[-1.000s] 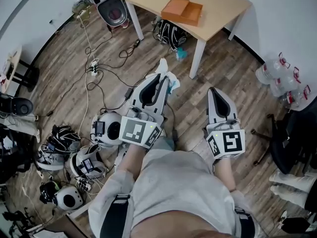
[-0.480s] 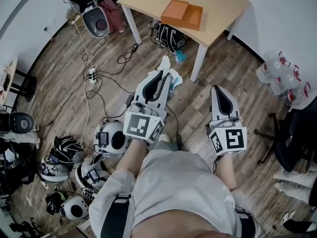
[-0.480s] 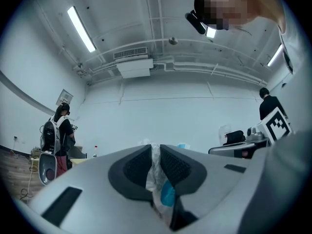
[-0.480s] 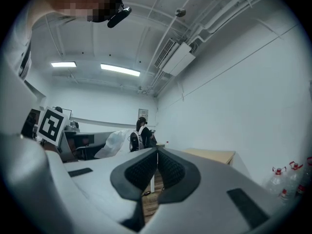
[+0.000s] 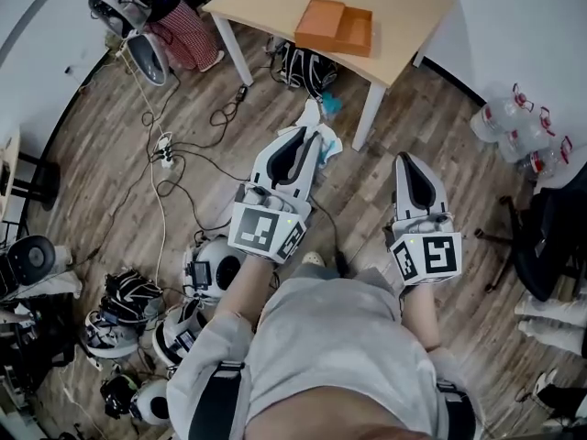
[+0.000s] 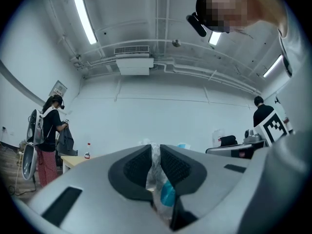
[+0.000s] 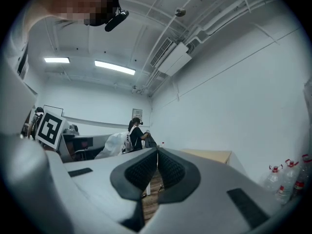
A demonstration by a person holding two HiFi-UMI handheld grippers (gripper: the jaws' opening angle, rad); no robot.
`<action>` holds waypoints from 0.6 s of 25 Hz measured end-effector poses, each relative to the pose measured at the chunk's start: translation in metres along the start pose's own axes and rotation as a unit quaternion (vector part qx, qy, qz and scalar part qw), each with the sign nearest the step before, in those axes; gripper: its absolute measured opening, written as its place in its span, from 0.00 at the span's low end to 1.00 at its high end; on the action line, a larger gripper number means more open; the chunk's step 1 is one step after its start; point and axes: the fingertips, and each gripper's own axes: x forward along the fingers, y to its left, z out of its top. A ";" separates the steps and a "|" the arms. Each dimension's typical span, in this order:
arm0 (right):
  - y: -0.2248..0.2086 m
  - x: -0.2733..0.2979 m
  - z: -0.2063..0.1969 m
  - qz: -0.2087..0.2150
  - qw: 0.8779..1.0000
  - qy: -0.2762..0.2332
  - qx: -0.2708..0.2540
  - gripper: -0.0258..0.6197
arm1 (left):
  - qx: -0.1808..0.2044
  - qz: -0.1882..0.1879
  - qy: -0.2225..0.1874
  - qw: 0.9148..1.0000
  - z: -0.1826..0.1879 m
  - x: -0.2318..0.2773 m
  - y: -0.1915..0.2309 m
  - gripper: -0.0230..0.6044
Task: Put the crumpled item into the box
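Pinching the crumpled item [image 6: 155,179], a white-and-blue wad likely light, soft and springy, the left gripper [image 5: 309,143] is holding it by its bulk, well short of the box [image 5: 336,26] on the table [image 5: 413,7]; the right gripper [image 5: 407,159] is riding closed, empty; loose edges could slip.

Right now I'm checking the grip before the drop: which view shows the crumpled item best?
The left gripper view. There the crumpled item, white with blue, sits pinched between the jaws of the left claw. The head view shows only its end poking past that claw's tip. The right gripper view shows just the shut, empty right claw.
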 end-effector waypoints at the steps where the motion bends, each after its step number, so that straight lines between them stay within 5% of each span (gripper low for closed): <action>1: 0.002 0.004 0.000 -0.001 1.000 0.001 -0.002 0.06 | -0.002 -0.001 0.001 1.000 -0.002 0.000 0.004 0.14; 15: -0.010 0.045 -0.007 0.007 1.000 0.011 -0.005 0.06 | -0.014 0.013 0.004 1.000 -0.016 0.027 0.036 0.14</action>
